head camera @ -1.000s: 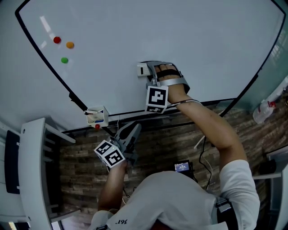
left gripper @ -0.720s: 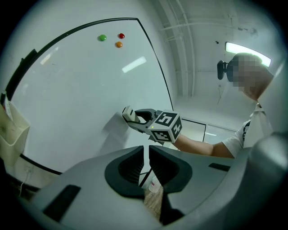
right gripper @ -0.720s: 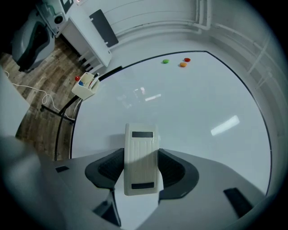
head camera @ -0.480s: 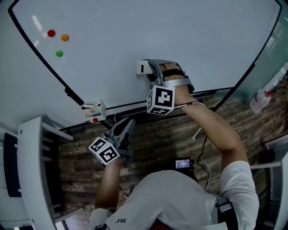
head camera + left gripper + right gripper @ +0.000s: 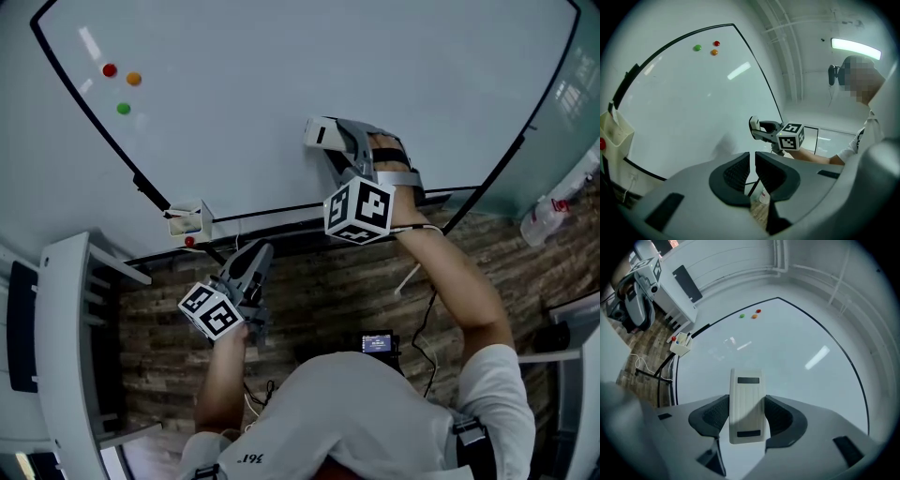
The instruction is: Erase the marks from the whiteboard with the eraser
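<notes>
In the head view, the right gripper (image 5: pixel 337 142) presses the eraser (image 5: pixel 320 133) against the whiteboard (image 5: pixel 281 75), low on the board and just above its bottom frame. The left gripper (image 5: pixel 255 260) hangs below the board over the wood-plank floor (image 5: pixel 319 300), well apart from the eraser. Three magnets (image 5: pixel 123 109) (red, orange, green) cluster toward the view's upper left, and a small holder (image 5: pixel 186 223) sits at the bottom frame.

The left gripper view adds what the head view cannot show. Its fingers (image 5: pixel 736 172) are drawn together with only a thin slit between them, and nothing is held there. Beyond them the right gripper appears side-on, with the eraser's face on the board.

The right gripper view shows its fingers (image 5: pixel 711 416) clamping the eraser by its long sides. The eraser's ribbed back faces the camera, the board lies behind it, and the left gripper is far off at the top left corner.
</notes>
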`<state>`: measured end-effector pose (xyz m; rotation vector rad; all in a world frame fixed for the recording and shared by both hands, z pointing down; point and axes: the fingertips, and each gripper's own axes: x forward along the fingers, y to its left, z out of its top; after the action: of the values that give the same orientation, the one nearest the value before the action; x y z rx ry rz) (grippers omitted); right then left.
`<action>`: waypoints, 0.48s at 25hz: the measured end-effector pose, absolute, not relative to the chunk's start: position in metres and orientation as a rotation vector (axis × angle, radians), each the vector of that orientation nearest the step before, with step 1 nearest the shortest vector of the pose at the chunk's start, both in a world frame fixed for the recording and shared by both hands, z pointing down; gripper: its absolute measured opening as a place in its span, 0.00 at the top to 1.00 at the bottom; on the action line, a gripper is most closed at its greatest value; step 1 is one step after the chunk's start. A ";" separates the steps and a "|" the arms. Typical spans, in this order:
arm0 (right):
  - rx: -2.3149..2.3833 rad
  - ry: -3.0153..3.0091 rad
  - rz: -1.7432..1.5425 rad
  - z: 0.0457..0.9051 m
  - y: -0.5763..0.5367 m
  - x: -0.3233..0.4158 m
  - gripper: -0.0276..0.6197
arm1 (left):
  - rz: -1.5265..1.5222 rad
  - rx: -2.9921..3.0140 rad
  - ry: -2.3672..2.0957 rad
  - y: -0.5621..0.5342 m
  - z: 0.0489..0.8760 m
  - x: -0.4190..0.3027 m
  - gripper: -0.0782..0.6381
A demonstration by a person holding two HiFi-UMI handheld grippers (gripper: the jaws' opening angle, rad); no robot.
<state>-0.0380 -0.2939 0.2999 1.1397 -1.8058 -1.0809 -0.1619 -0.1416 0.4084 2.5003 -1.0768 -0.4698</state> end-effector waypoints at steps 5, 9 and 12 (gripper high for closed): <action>1.199 -1.853 -1.051 0.289 -0.271 0.011 0.57 | -0.476 2.510 -1.064 -0.128 0.404 -0.124 0.84; 1.241 -1.903 -1.007 0.287 -0.253 0.041 0.57 | -0.474 2.518 -1.047 -0.117 0.401 -0.100 0.84; 1.271 -1.937 -0.976 0.288 -0.241 0.062 0.57 | -0.465 2.532 -1.049 -0.111 0.399 -0.084 0.84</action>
<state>0.0625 -0.2408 0.2884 1.2706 -1.9370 -0.9756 -0.0843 -0.1107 0.3987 2.5322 -1.0494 -0.4647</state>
